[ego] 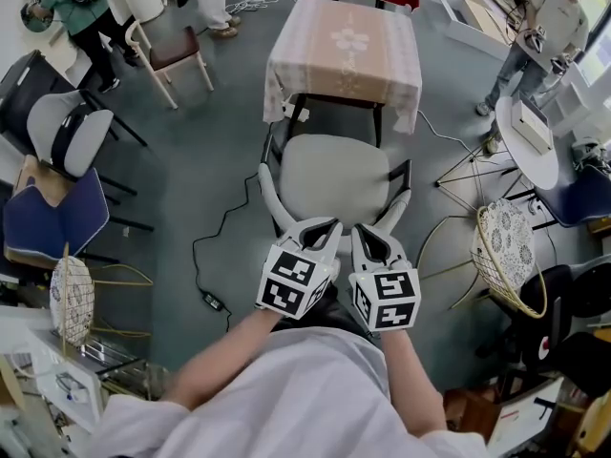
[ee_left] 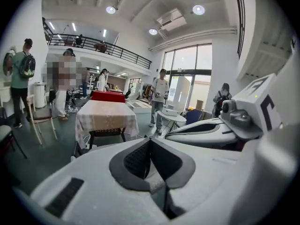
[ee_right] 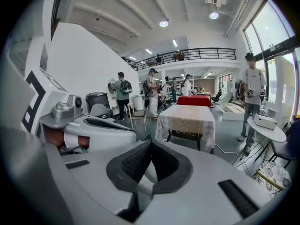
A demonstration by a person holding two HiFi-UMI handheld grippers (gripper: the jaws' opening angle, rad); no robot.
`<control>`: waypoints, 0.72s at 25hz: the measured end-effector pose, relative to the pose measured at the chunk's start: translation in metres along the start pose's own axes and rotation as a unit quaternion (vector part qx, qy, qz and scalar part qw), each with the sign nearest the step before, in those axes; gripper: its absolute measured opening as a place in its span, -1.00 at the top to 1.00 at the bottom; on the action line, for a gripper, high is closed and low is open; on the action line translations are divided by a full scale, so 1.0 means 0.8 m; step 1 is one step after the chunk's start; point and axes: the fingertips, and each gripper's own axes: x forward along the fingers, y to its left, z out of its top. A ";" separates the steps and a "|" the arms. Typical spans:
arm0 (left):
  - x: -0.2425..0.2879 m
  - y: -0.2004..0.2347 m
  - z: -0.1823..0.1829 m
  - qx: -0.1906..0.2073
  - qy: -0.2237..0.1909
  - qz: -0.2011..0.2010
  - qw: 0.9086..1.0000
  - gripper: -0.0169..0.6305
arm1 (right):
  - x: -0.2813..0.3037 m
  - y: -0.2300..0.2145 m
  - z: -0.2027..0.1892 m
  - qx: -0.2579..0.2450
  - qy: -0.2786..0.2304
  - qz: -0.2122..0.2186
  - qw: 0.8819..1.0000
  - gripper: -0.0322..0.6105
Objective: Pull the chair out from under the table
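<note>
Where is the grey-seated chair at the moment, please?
Head view, centre: the chair stands just this side of the cloth-covered table, ahead of the left gripper and right gripper.

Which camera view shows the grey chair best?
The head view: it shows the grey chair from above, seat and both armrests, at the table. In the gripper views, the left gripper and right gripper themselves hide nearly all of it.
</note>
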 end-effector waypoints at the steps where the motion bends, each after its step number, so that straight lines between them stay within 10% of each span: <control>1: 0.000 0.001 0.000 -0.002 -0.003 0.005 1.000 0.93 | 0.000 0.000 0.001 0.002 -0.001 -0.001 1.000 0.89; 18: 0.001 0.004 -0.001 -0.003 -0.005 0.019 1.000 0.93 | 0.007 0.010 0.002 0.006 0.002 0.005 1.000 0.89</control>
